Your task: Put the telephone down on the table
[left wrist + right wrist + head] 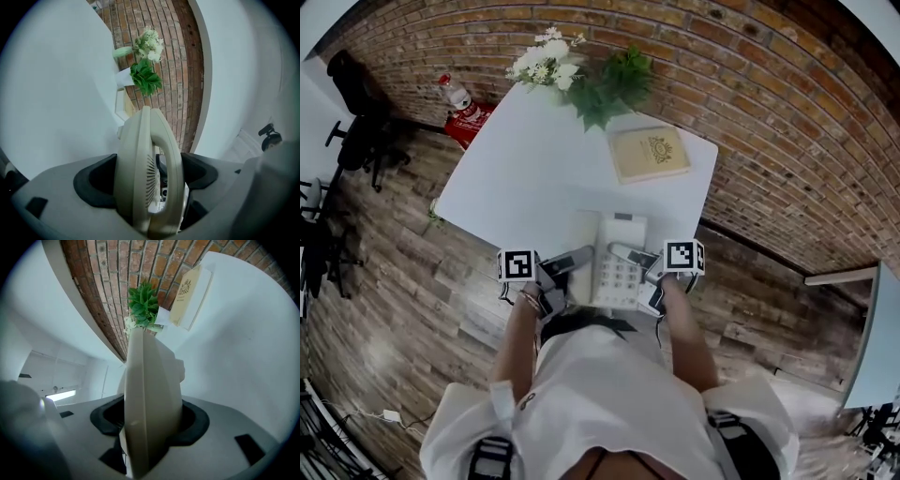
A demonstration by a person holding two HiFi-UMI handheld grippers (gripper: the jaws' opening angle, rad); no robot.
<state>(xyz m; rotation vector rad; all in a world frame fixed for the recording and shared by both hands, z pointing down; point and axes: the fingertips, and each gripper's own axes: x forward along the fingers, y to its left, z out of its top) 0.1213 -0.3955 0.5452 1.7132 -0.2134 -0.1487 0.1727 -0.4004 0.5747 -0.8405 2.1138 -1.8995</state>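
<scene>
A cream telephone point(619, 261) with its handset on the cradle is held at the near edge of the white table point(516, 178). My left gripper point(570, 262) is shut on its left side, with the handset end point(149, 168) clamped between the jaws. On the other side my right gripper point(641, 266) is shut on the phone's right edge point(150, 399), which fills the gap between the dark pads. Whether the phone's base touches the tabletop I cannot tell.
A tan book point(649, 153) lies at the table's far right. White flowers point(546, 64) and a green plant point(609, 86) stand at the far edge against the brick wall. A bottle point(456, 94) and a black chair point(356, 103) are on the floor to the left.
</scene>
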